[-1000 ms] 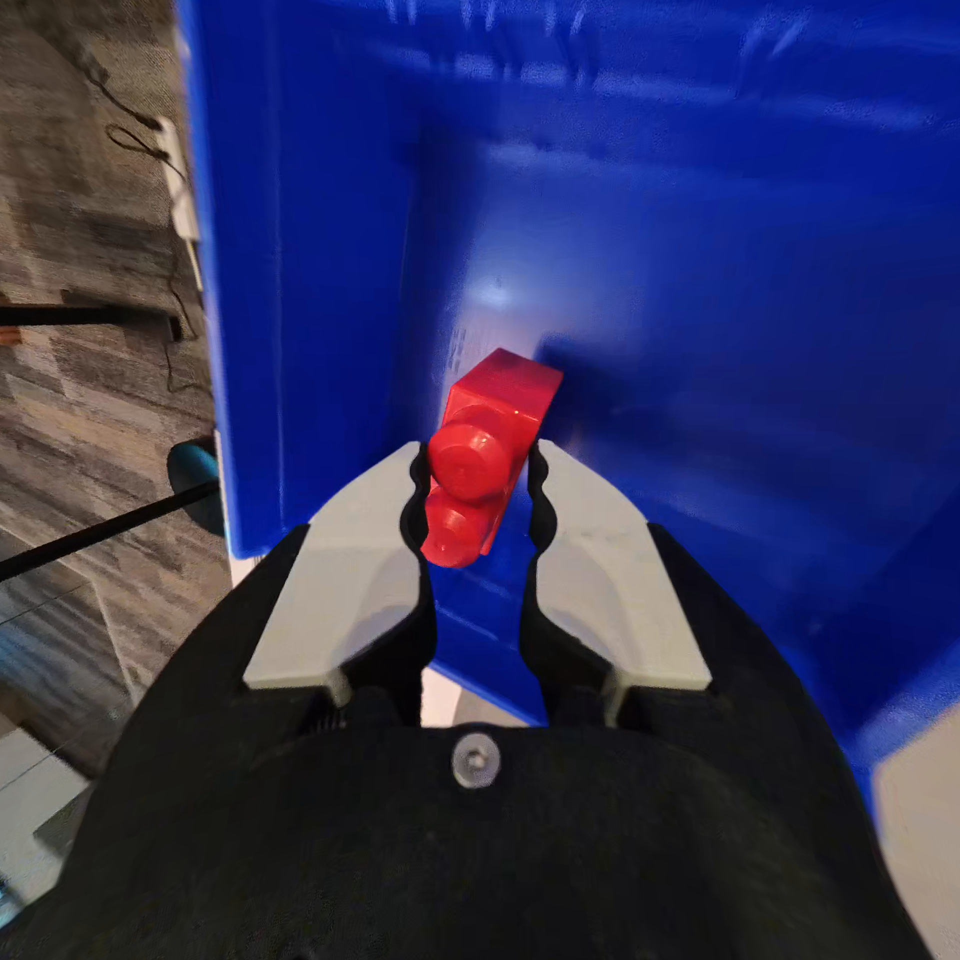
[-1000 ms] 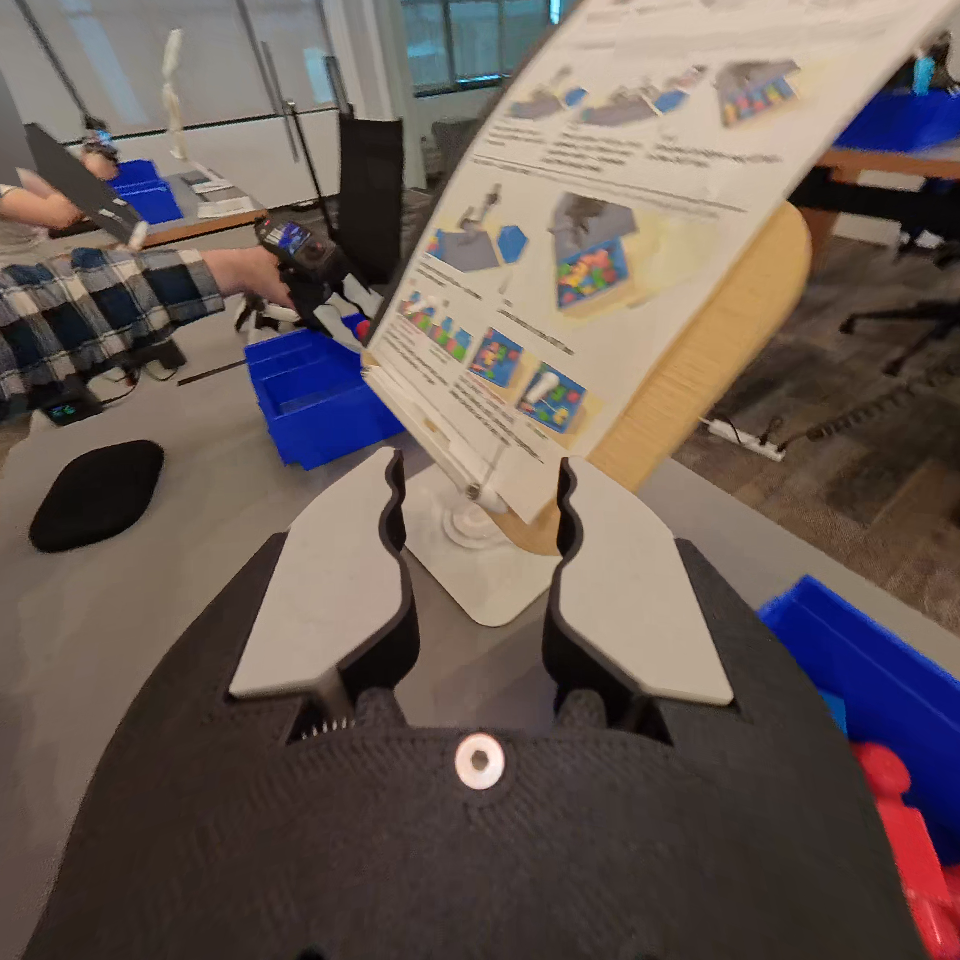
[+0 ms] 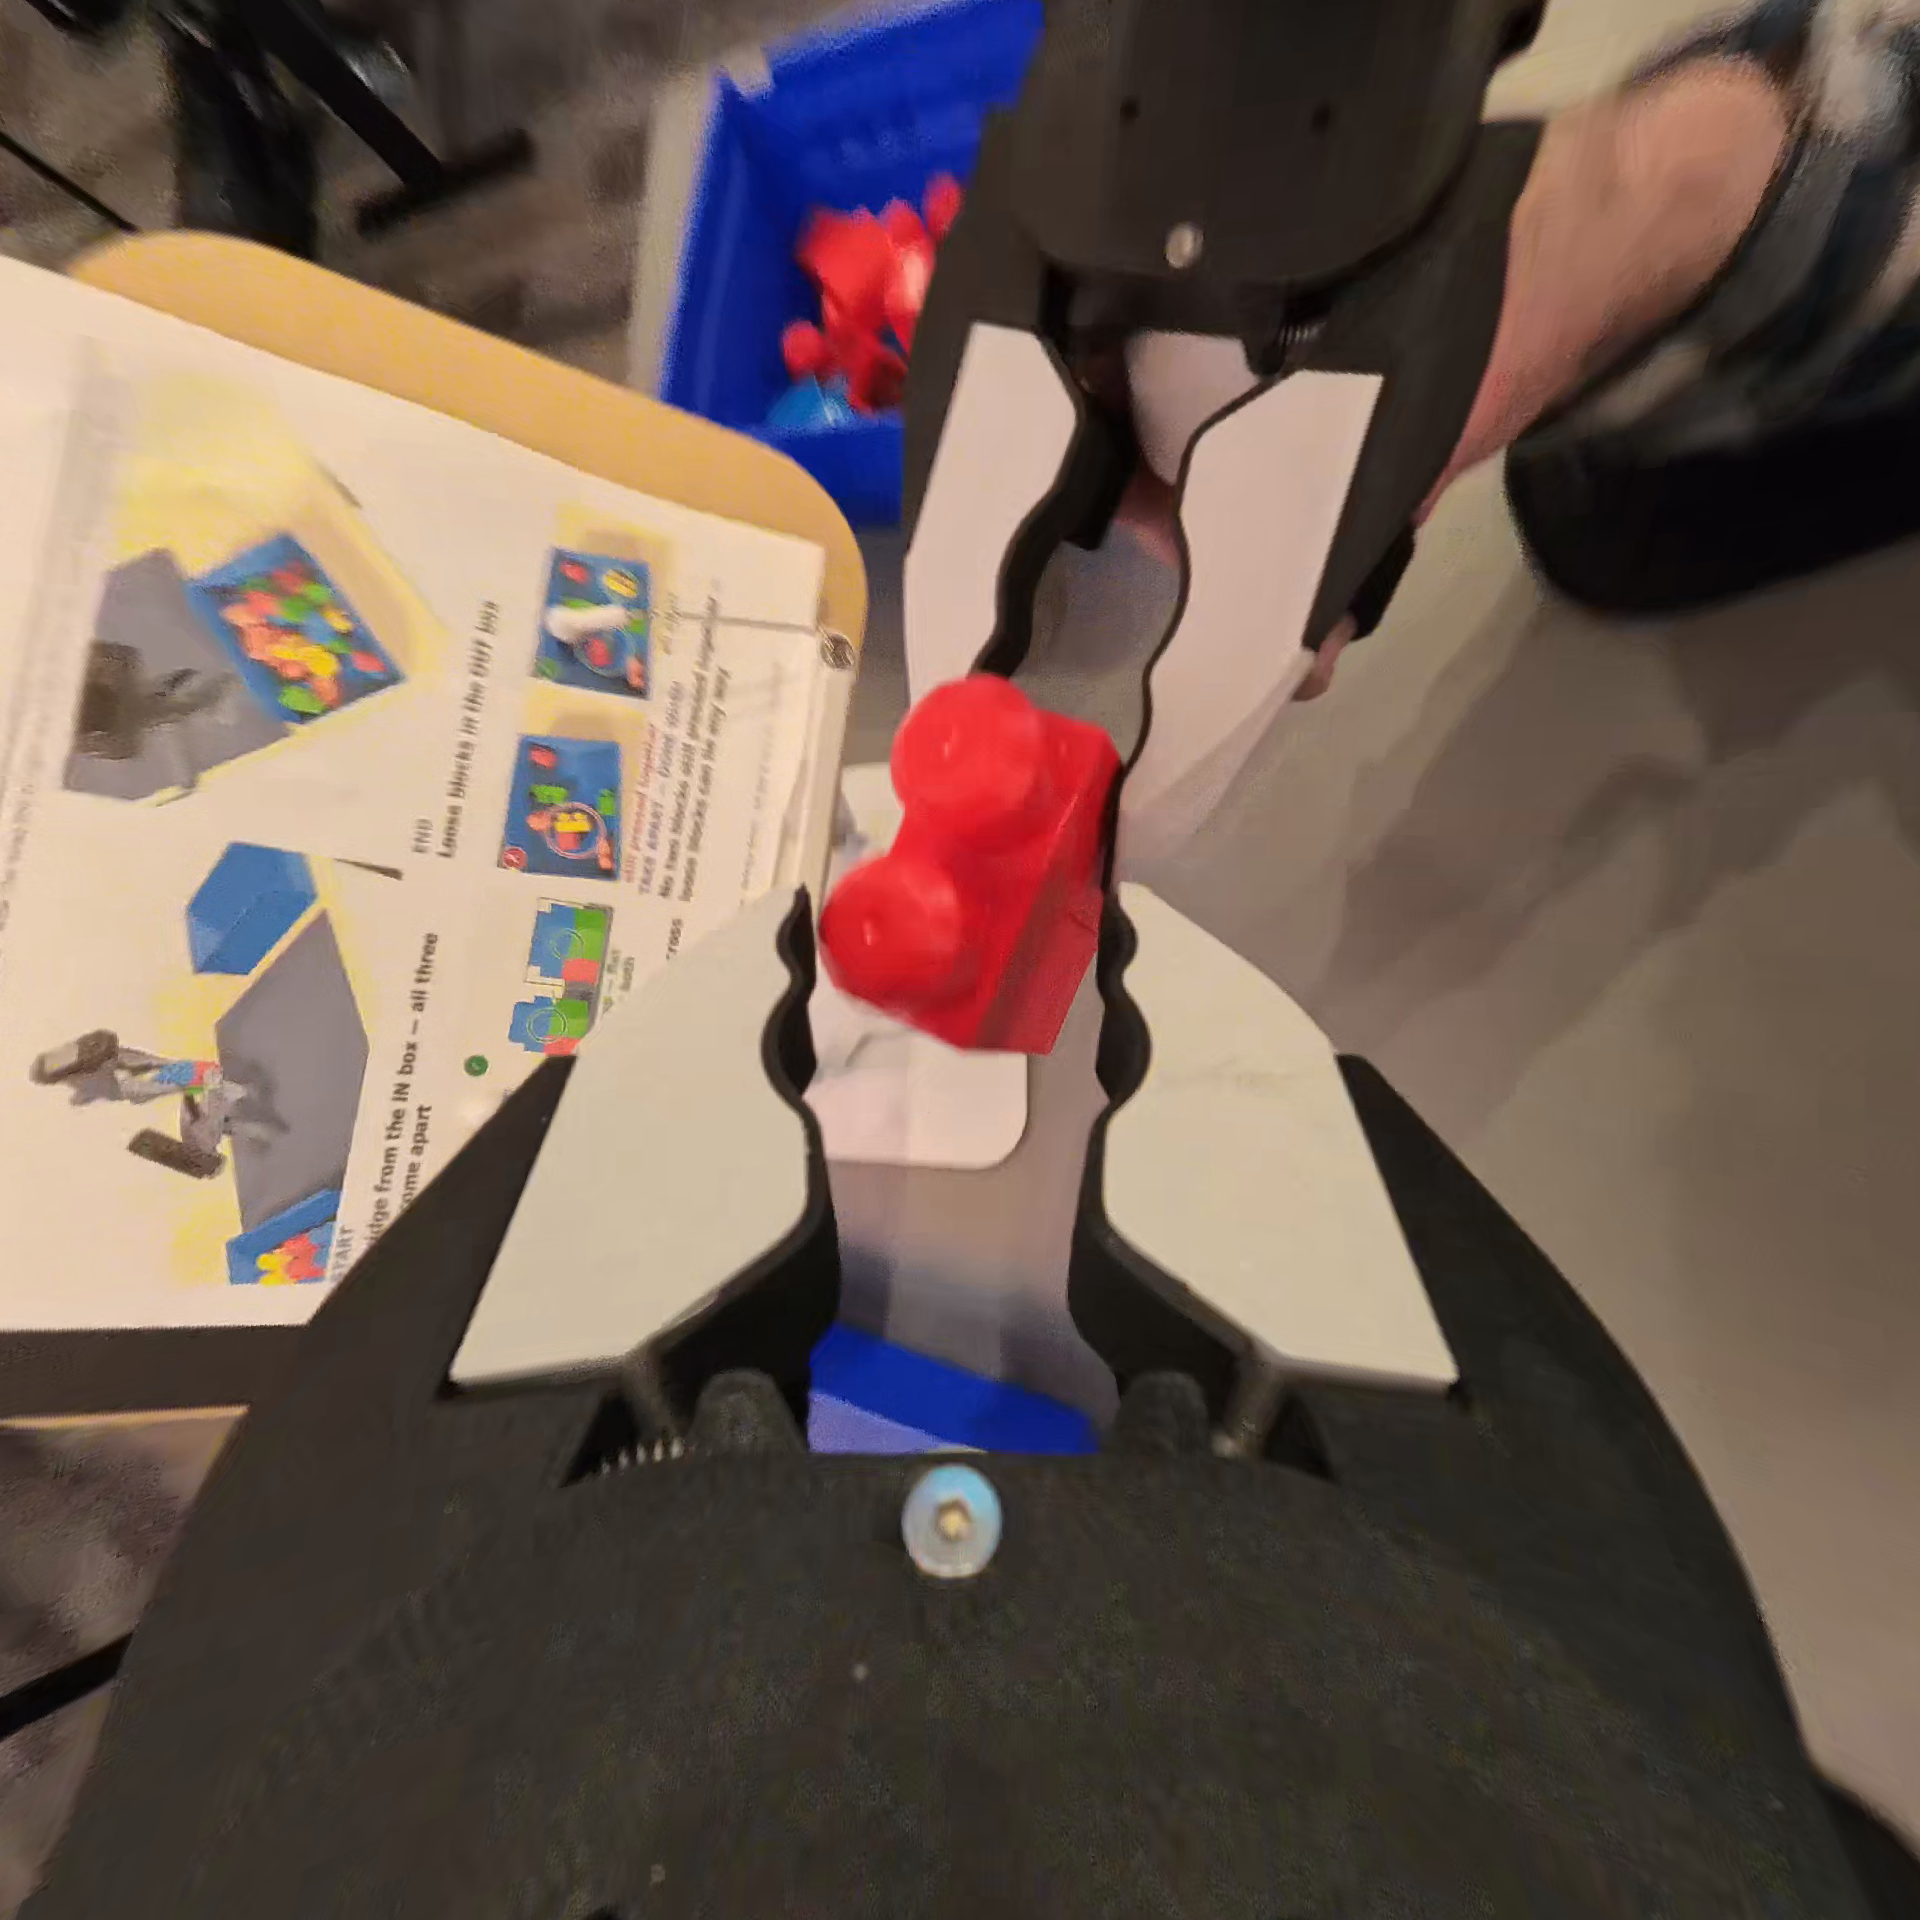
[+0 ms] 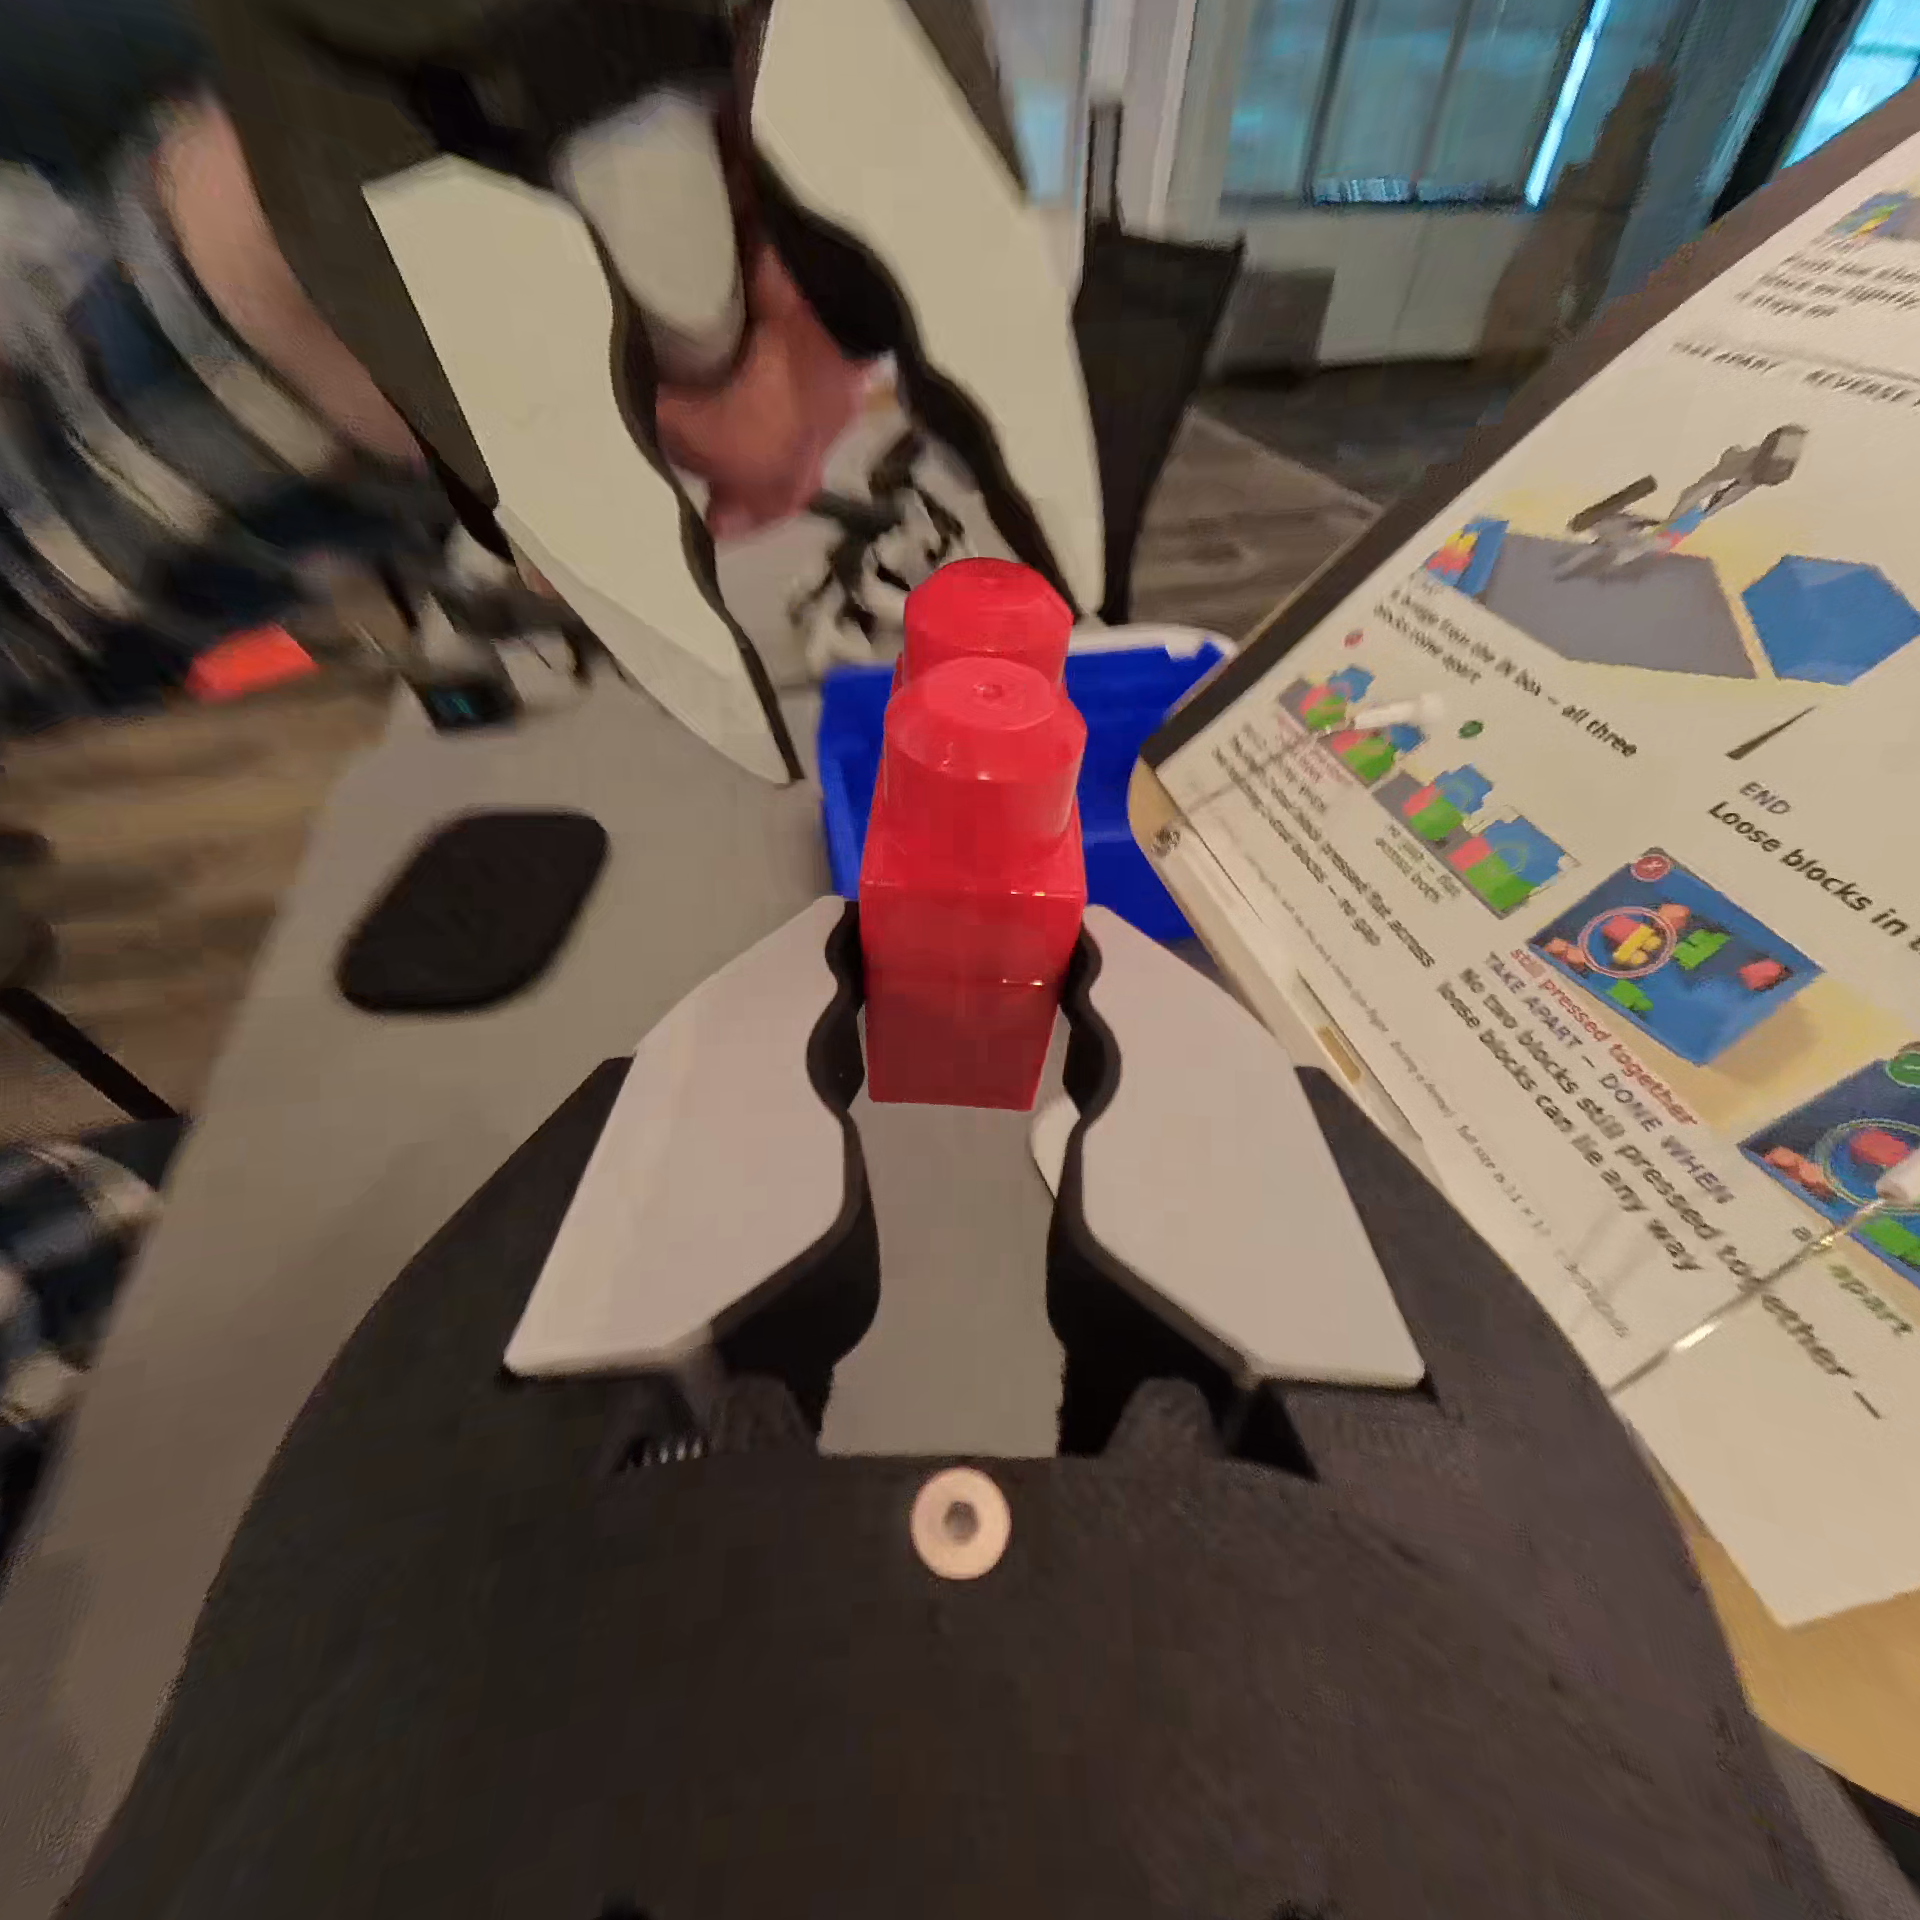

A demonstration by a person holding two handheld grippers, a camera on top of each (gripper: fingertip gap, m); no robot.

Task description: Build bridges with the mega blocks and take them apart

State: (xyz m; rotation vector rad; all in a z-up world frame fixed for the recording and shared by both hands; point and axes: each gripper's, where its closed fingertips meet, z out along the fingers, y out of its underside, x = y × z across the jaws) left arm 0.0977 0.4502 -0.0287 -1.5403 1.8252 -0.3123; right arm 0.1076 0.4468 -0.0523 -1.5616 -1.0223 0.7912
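Right gripper [image 4: 961, 1013] is clamped on the red block [image 4: 971, 914]; left gripper [image 3: 956, 977] hangs wide open around it, not squeezing.

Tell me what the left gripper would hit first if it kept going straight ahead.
Probably the right gripper, which faces it just ahead with the red block clamped in its fingers. That block already sits between the left gripper's open fingers; depth is unclear.

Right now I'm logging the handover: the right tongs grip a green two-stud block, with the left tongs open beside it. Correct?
Only the colour is wrong. The right wrist view shows the right tongs clamped on a red two-stud block, not green. The left tongs are open.
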